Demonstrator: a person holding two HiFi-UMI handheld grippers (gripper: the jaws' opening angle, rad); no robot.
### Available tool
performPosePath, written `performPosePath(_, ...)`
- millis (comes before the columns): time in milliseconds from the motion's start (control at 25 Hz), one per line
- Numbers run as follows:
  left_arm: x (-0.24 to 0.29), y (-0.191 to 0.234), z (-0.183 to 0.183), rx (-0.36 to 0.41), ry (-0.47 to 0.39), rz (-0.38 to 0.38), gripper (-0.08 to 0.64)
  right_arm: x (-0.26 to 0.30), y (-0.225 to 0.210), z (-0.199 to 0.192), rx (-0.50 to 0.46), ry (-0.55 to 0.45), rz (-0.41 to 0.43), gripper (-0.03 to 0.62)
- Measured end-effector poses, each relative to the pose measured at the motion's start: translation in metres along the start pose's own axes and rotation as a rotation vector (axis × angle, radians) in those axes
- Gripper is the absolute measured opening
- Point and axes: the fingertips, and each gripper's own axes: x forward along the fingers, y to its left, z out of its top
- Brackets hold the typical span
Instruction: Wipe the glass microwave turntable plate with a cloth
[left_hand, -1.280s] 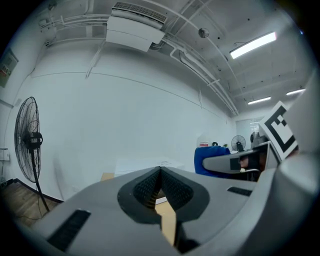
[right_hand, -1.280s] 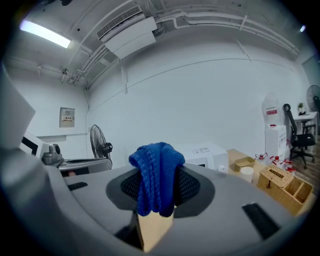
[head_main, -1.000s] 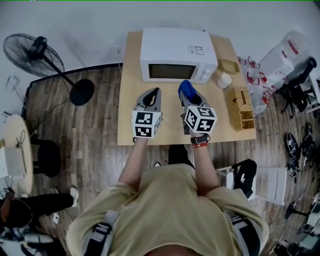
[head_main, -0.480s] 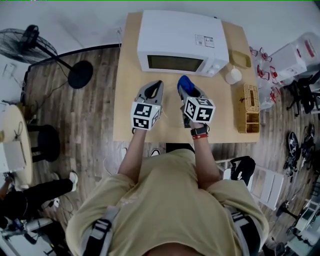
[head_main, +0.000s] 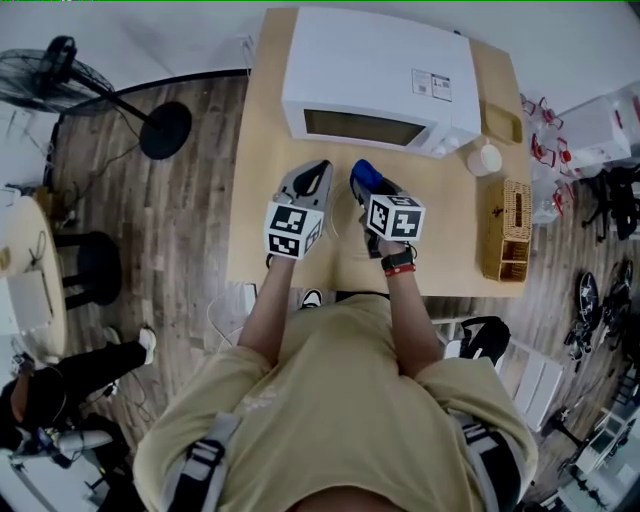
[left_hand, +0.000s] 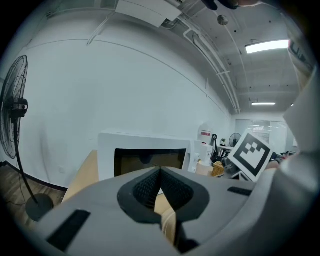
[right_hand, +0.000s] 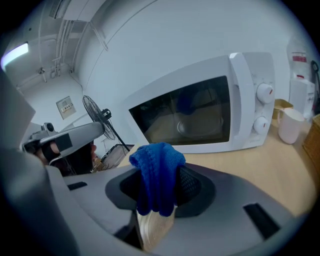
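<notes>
The work is at its very start: the plate (right_hand: 199, 126) has not been reached yet. It sits inside the microwave (head_main: 375, 70), behind the shut door (right_hand: 165, 117). In the right gripper view it shows only as a pale round shape through the dark window, so it is probably the glass turntable, though the tint makes that hard to confirm. The microwave stands at the far side of the wooden table (head_main: 262, 200), with a white cup (right_hand: 290, 125) just beside its dial end. Both tools hover over the near part of the table in front of the door, side by side and apart from it. The right gripper (head_main: 372, 186) is clamped on a blue cloth (right_hand: 156, 167), which is bunched between the jaws and pokes up above them, so the wiping tool is ready. The left gripper (left_hand: 160, 172) has its jaws pressed together with nothing between them. The step in hand looks like the approach to the microwave. The next move calls for the door to come open, most likely with the free left gripper, since the right one is busy with the cloth. That gripper would need its jaws parted to catch the door's edge. The pull should be steady enough that the microwave does not slide on the table. Only then can the cloth be brought in to the plate, or the plate lifted out onto the table.
</notes>
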Motion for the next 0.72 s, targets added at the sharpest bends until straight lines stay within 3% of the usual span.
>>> performPosePath(240,0.008,0.007,-0.008,-0.008,0.018,0.005,0.018,0.033,0.006,-0.021,0.079,0.071,0.071,0.147)
performPosePath(520,0.01,0.008,-0.025,-0.021,0.057,0.007,0.018,0.065,-0.001,-0.053,0.099,0.178,0.124,0.147)
performPosePath(720,0.01,0.009,-0.038,-0.022,0.088,0.008,0.018,0.081,-0.008,-0.07,0.181,0.23,0.174,0.146)
